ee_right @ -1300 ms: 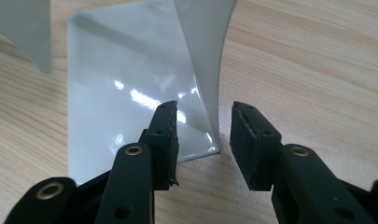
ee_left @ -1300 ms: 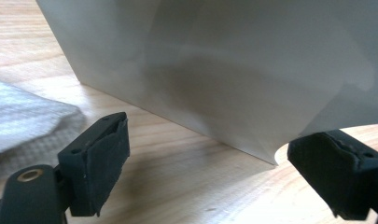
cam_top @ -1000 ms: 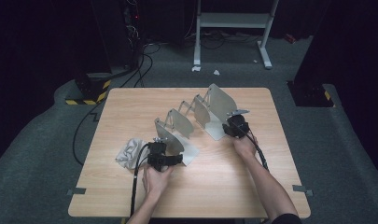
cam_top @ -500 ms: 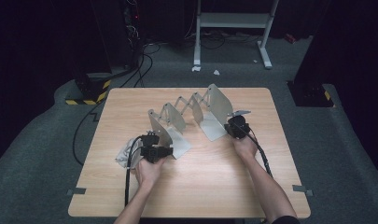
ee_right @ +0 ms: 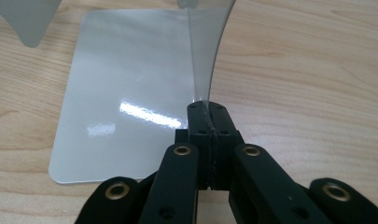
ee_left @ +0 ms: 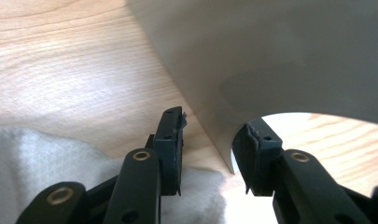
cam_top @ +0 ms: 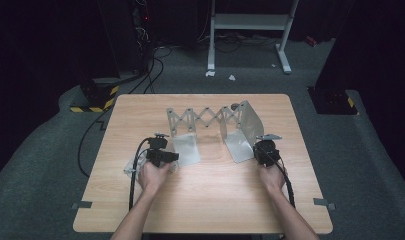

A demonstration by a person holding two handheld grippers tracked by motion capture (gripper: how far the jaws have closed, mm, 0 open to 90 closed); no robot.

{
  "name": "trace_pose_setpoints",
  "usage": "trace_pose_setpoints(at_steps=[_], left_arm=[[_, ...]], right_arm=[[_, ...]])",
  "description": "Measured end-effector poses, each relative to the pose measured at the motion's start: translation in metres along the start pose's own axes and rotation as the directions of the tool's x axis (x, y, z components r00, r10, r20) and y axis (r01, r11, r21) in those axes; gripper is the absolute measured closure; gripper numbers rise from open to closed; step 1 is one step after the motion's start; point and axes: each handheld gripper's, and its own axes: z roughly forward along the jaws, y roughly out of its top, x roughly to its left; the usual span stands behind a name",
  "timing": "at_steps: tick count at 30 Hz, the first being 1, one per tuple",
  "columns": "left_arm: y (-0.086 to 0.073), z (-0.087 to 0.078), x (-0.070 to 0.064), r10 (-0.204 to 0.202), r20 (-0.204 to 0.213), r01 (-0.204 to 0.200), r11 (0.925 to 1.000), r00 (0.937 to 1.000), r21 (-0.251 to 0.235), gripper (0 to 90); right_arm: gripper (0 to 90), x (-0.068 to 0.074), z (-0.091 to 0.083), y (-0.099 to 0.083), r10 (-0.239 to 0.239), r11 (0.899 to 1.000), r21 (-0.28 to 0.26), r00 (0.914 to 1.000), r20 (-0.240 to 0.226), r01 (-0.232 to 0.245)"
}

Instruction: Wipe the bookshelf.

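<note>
Evidently the work is stretching out a metal expanding bookend rack (cam_top: 210, 125) that stands on the worktop (cam_top: 205, 200), and it looks well along: the scissor lattice between its two end plates is drawn fairly wide across the middle of the board. The right gripper (cam_top: 264, 150) has its jaws closed on the edge of the right upright plate (ee_right: 206, 51), whose flat base lies just beside them. The left gripper (cam_top: 162, 152) sits at the left end plate (ee_left: 270, 56) with its jaws parted around the plate's lower edge, not clamping it. A crumpled white cloth (ee_left: 32, 158) lies beneath that gripper. What seems left is gripping the left end and any final stretch.
</note>
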Motion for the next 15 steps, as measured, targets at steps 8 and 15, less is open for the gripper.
trace_pose_setpoints(at_steps=[8,15], left_arm=[[0.015,0.009,0.012,-0.014,-0.009,0.014,0.9997,0.9999,0.022,63.1],[0.008,-0.004,0.011,-0.041,0.025,0.042,0.9987,0.9988,-0.029,52.3]], right_arm=[[90.0,0.010,0.000,-0.001,0.044,0.999,-0.004,0.9987,0.026,-0.044],[66.3,0.015,0.001,-0.003,0.029,1.000,0.007,0.9990,-0.035,-0.028]])
